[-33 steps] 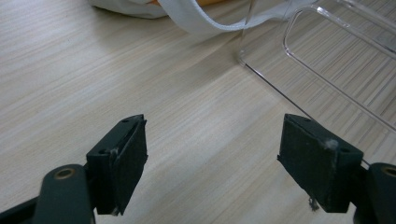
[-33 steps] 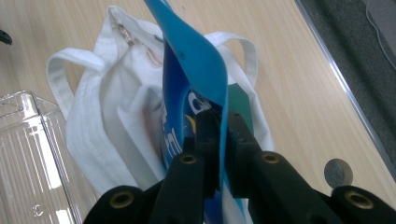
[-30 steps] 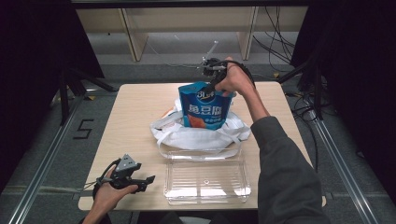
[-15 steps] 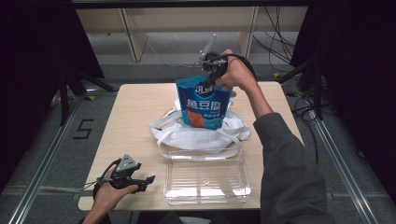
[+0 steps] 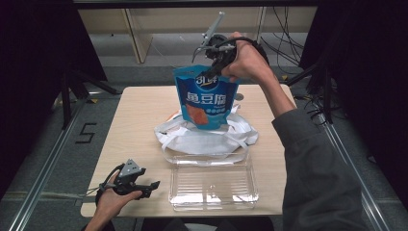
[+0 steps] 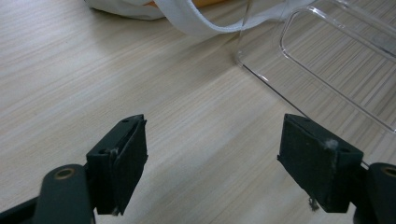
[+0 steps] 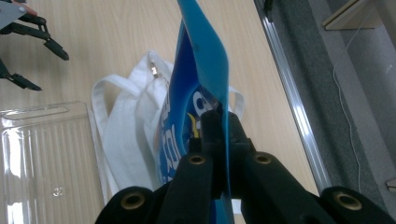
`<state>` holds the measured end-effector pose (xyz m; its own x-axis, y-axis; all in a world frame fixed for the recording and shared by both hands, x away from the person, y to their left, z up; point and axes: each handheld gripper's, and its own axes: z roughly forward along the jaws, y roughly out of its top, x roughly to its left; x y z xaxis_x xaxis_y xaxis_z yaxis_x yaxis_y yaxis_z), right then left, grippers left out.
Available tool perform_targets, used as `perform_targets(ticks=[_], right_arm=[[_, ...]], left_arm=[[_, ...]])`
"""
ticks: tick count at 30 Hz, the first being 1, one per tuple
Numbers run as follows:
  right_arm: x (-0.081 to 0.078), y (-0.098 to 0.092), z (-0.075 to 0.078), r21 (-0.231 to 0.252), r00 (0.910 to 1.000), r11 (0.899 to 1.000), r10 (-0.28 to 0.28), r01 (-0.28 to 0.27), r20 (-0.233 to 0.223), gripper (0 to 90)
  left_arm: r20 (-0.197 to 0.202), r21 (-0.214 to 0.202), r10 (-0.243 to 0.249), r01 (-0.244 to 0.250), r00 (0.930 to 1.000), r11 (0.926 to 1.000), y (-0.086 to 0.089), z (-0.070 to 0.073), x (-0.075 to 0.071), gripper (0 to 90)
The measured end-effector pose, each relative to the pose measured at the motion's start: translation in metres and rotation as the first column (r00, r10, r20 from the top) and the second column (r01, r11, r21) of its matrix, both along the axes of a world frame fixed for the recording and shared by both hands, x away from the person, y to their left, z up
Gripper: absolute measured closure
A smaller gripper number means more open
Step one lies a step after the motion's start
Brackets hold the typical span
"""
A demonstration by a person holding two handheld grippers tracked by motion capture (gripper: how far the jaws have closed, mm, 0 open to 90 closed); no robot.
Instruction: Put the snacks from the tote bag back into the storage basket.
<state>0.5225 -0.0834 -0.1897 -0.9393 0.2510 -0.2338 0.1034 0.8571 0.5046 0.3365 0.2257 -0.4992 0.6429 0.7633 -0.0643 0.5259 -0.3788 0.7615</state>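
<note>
Right tongs point(image 5: 211, 72) are clamped on the top edge of the blue snack pouch point(image 5: 206, 98), which hangs upright in the air above the white cloth bag point(image 5: 204, 139) at the middle of the table point(image 5: 134, 125). Left tongs point(image 5: 150, 186) rest near the table's front left corner, jaws wide and holding nothing, just beside the clear plastic tray point(image 5: 214, 187).

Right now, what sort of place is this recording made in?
Likely a lab or recording booth rather than a home: a small wooden table stands between dark curtains, with metal rails and a taped number five on the grey floor, and loose cables behind.
</note>
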Motion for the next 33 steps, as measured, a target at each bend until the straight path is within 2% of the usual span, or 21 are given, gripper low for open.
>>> perform_targets(ticks=[1, 5, 10, 11, 13, 14, 18, 21, 22, 23, 24, 27, 30, 32, 33], right_arm=[[-0.003, 0.000, 0.001, 0.001, 0.9999, 1.000, -0.012, 0.012, -0.001, 90.0], [-0.011, -0.001, 0.005, 0.001, 1.0000, 1.000, 0.009, -0.009, -0.003, 90.0], [-0.029, -0.001, 0.011, 0.000, 0.9992, 1.000, 0.028, -0.028, 0.028, 90.0], [-0.034, -0.001, 0.012, 0.002, 0.9996, 1.000, 0.020, -0.020, 0.020, 90.0], [-0.039, -0.002, 0.014, 0.000, 0.9991, 0.999, 0.038, -0.038, 0.020, 90.0], [-0.042, -0.003, 0.015, -0.001, 0.9990, 1.000, 0.030, -0.030, 0.031, 90.0], [-0.053, -0.006, 0.016, -0.011, 0.9990, 0.999, 0.040, -0.039, 0.021, 90.0], [-0.062, -0.007, 0.017, -0.024, 0.9982, 0.998, 0.051, -0.050, 0.031, 90.0], [-0.065, -0.007, 0.017, -0.026, 0.9981, 0.998, 0.053, -0.052, 0.033, 90.0], [-0.066, -0.007, 0.017, -0.030, 0.9965, 0.997, 0.077, -0.076, 0.030, 90.0], [-0.071, -0.007, 0.017, -0.031, 0.9977, 0.997, 0.065, -0.065, 0.020, 90.0], [-0.078, -0.007, 0.016, -0.033, 0.9957, 0.996, 0.088, -0.087, 0.028, 90.0], [-0.085, -0.007, 0.015, -0.027, 0.9946, 0.995, 0.100, -0.100, 0.026, 90.0], [-0.091, -0.008, 0.013, -0.018, 0.9952, 0.995, 0.097, -0.097, 0.008, 90.0], [-0.092, -0.009, 0.012, -0.015, 0.9940, 0.994, 0.109, -0.109, 0.007, 90.0]], left_arm=[[0.000, -0.002, 0.003, -0.003, 1.0000, 1.0000, 0.000, 0.000, 0.000, 22.8], [-0.011, -0.012, 0.018, -0.018, 0.9998, 0.9998, 0.001, 0.000, 0.000, 22.8], [-0.010, -0.019, 0.018, -0.018, 0.9998, 0.9997, 0.000, -0.001, 0.000, 22.8], [-0.011, -0.007, 0.022, -0.023, 0.9997, 0.9997, 0.001, -0.001, 0.000, 22.8], [-0.004, -0.001, 0.017, -0.017, 0.9998, 0.9998, 0.001, 0.000, 0.000, 22.8], [0.002, 0.004, 0.012, -0.012, 0.9999, 0.9999, 0.002, 0.000, 0.001, 22.8], [-0.010, 0.001, 0.031, -0.031, 0.9995, 0.9995, 0.002, -0.001, 0.001, 22.8], [-0.011, -0.006, 0.030, -0.030, 0.9995, 0.9995, 0.002, -0.001, 0.001, 22.8], [-0.009, -0.003, 0.032, -0.032, 0.9994, 0.9995, 0.003, -0.001, 0.001, 22.8], [-0.009, -0.003, 0.034, -0.034, 0.9994, 0.9994, 0.003, -0.001, 0.001, 22.8], [-0.008, 0.001, 0.031, -0.031, 0.9995, 0.9995, 0.003, 0.000, 0.001, 22.8], [-0.014, 0.006, 0.028, -0.028, 0.9995, 0.9996, 0.005, 0.001, 0.001, 22.8], [-0.010, 0.000, 0.033, -0.033, 0.9994, 0.9994, 0.004, 0.001, 0.001, 22.8], [-0.015, 0.010, 0.013, -0.013, 0.9998, 0.9999, 0.006, 0.001, 0.001, 22.8], [-0.009, 0.000, 0.032, -0.032, 0.9994, 0.9995, 0.004, 0.000, 0.001, 22.8]])
